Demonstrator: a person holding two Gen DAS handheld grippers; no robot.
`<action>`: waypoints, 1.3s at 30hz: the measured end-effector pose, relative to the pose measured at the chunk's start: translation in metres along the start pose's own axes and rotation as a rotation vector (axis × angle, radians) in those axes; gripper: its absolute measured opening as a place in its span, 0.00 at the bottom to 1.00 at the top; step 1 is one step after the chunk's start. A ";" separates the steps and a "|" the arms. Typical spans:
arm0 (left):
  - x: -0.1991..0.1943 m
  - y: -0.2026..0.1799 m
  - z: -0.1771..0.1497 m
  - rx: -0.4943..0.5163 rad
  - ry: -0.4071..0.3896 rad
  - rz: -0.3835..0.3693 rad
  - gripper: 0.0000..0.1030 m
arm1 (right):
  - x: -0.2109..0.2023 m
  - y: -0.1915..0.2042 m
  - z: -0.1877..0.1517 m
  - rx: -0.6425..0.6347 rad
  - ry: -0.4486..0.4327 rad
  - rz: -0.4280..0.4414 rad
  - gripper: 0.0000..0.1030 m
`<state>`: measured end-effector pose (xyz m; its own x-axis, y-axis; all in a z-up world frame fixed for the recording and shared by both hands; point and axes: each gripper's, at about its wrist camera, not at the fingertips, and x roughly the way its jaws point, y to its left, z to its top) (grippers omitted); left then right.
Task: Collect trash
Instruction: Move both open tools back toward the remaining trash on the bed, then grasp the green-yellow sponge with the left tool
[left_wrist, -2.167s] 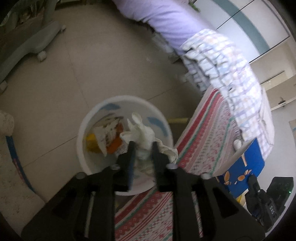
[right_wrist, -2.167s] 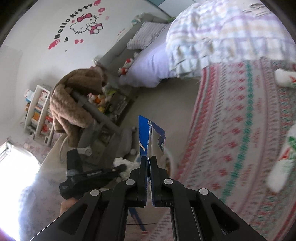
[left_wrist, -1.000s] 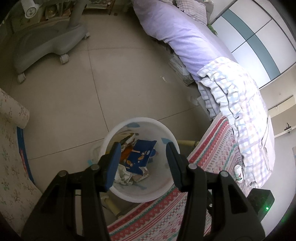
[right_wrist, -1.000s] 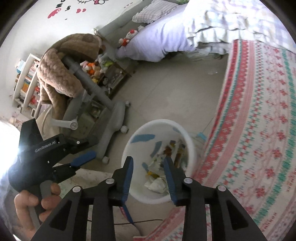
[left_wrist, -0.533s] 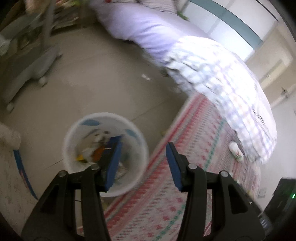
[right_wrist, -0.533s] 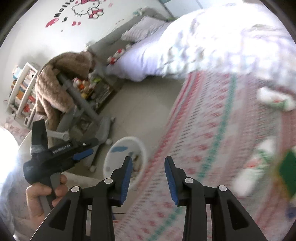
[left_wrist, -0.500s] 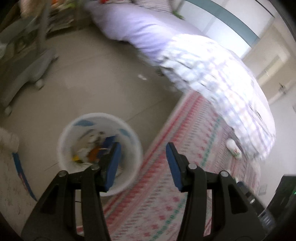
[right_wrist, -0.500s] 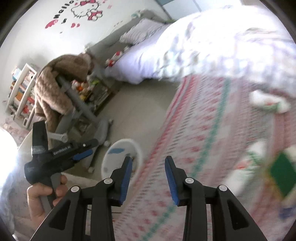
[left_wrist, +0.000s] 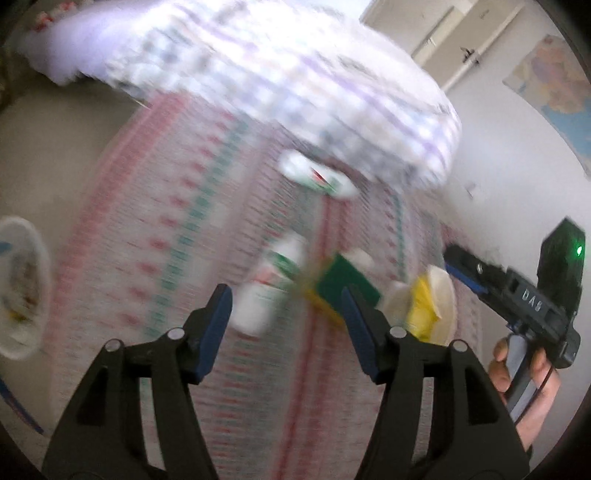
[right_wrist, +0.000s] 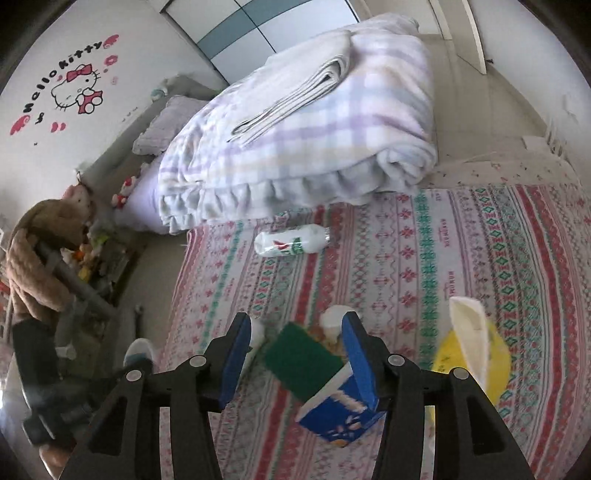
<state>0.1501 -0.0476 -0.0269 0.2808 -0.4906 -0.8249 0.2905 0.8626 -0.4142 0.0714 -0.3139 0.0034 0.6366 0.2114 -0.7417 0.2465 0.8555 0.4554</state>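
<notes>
bed: patterned sheet (right_wrist: 461, 258) | on it: folded blanket (right_wrist: 314, 122), white bottle (right_wrist: 291, 240), green sponge (right_wrist: 301, 360), blue carton (right_wrist: 338, 410)

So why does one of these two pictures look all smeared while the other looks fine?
The left wrist view is motion-blurred: the patterned bedspread and the white bottle streak, while the left gripper, fixed to the camera, stays sharp. The right wrist view is mostly crisp, so the bottle near the blanket reads clearly. Both bend straight lines at the edges, a fisheye effect.
</notes>
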 end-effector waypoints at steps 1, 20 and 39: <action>0.013 -0.008 -0.001 -0.015 0.030 -0.015 0.60 | -0.002 -0.003 0.002 0.012 -0.004 0.003 0.51; 0.110 -0.036 -0.007 -0.118 0.070 0.001 0.52 | -0.009 -0.030 -0.008 0.081 0.008 -0.020 0.51; 0.061 -0.027 0.005 -0.087 -0.001 -0.053 0.10 | 0.016 -0.023 -0.019 0.020 0.106 -0.085 0.51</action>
<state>0.1643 -0.1012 -0.0645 0.2677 -0.5360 -0.8007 0.2241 0.8428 -0.4893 0.0620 -0.3210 -0.0279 0.5319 0.1885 -0.8255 0.3117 0.8629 0.3979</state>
